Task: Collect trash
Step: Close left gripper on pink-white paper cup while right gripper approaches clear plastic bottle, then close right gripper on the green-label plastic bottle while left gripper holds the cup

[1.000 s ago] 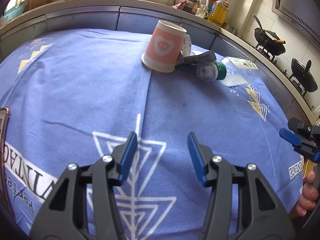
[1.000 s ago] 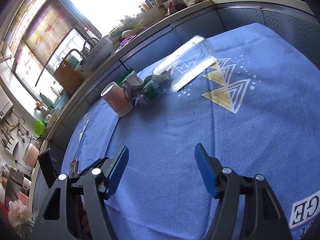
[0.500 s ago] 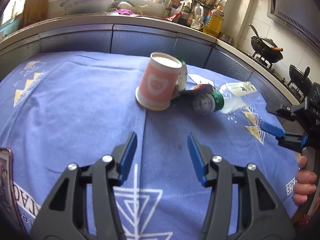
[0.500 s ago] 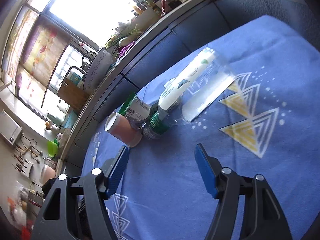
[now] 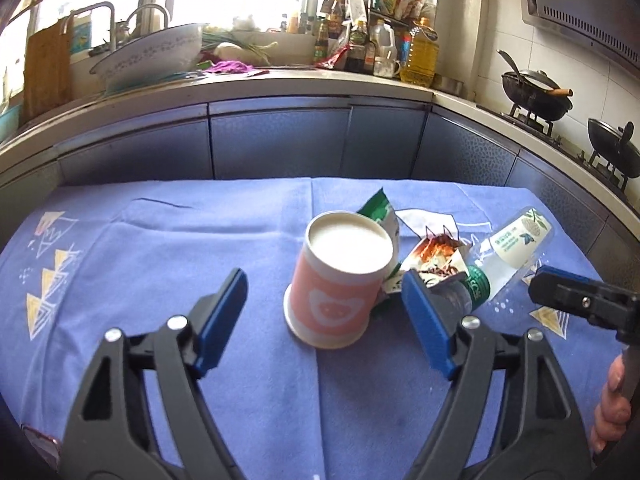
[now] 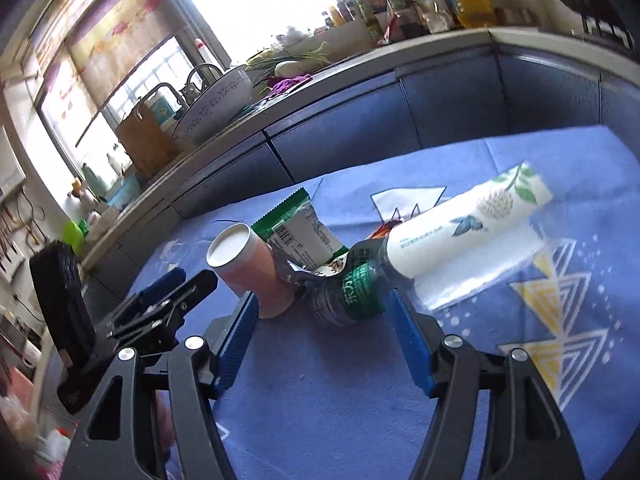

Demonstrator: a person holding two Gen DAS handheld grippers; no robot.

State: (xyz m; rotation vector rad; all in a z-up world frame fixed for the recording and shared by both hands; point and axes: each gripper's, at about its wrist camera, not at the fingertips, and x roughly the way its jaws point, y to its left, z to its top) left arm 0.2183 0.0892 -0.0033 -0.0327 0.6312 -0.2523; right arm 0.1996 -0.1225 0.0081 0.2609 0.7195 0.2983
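Here, at the bottom of the left wrist view, the left tool [image 5: 324, 312] has its jaws opening, the upside-down pink paper cup [image 5: 340, 280] standing between the blue pads but untouched. In the right wrist view the right tool [image 6: 320, 336] stands apart at the bottom, gripping nothing. Just beyond it lies a clear plastic bottle [image 6: 440, 240] on its side, beside a crumpled green wrapper [image 6: 298, 228], all on the blue-clothed surface [image 5: 160, 248]. Farther back, at the top, runs the cluttered kitchen counter [image 5: 280, 80].
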